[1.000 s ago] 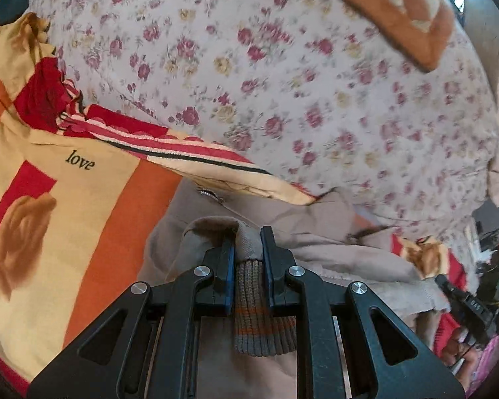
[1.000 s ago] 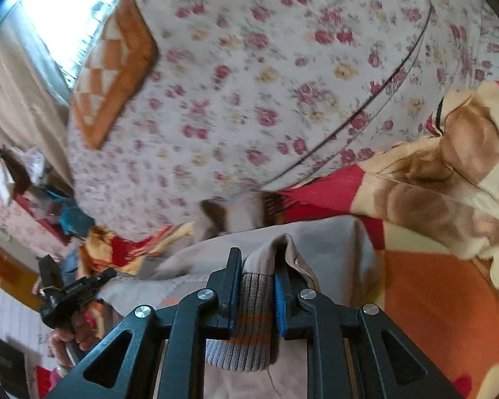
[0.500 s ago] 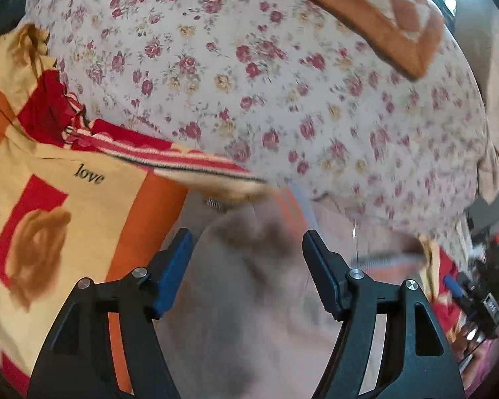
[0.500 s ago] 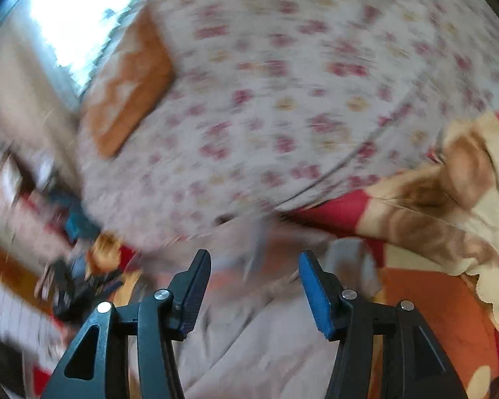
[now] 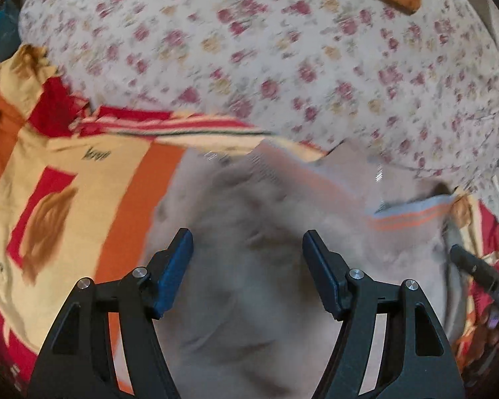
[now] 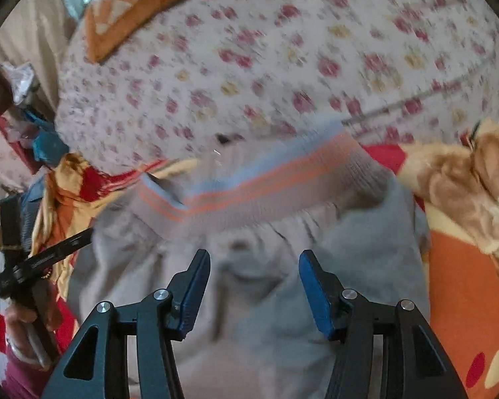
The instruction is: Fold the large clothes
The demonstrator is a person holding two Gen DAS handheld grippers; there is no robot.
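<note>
A large grey-beige garment (image 5: 256,266) with a ribbed hem striped in orange (image 5: 412,214) lies on the bed. It fills the lower middle of both wrist views; the ribbed band (image 6: 256,183) runs across the right wrist view. My left gripper (image 5: 248,252) is open and empty just above the cloth. My right gripper (image 6: 254,272) is open and empty above the cloth, below the ribbed band. The right gripper shows at the right edge of the left wrist view (image 5: 482,276); the left gripper shows at the left edge of the right wrist view (image 6: 40,262). Both views are blurred by motion.
The garment rests on an orange, yellow and red blanket (image 5: 66,199) printed with "love". Behind it is a floral sheet (image 5: 282,66) and an orange-checked pillow (image 6: 133,10). Clutter (image 6: 23,106) stands at the bedside, left in the right wrist view.
Both grippers were shut on the ribbed hem one second ago. They have opened and let it go, and the hem has dropped onto the garment. Both grippers have drawn back.
</note>
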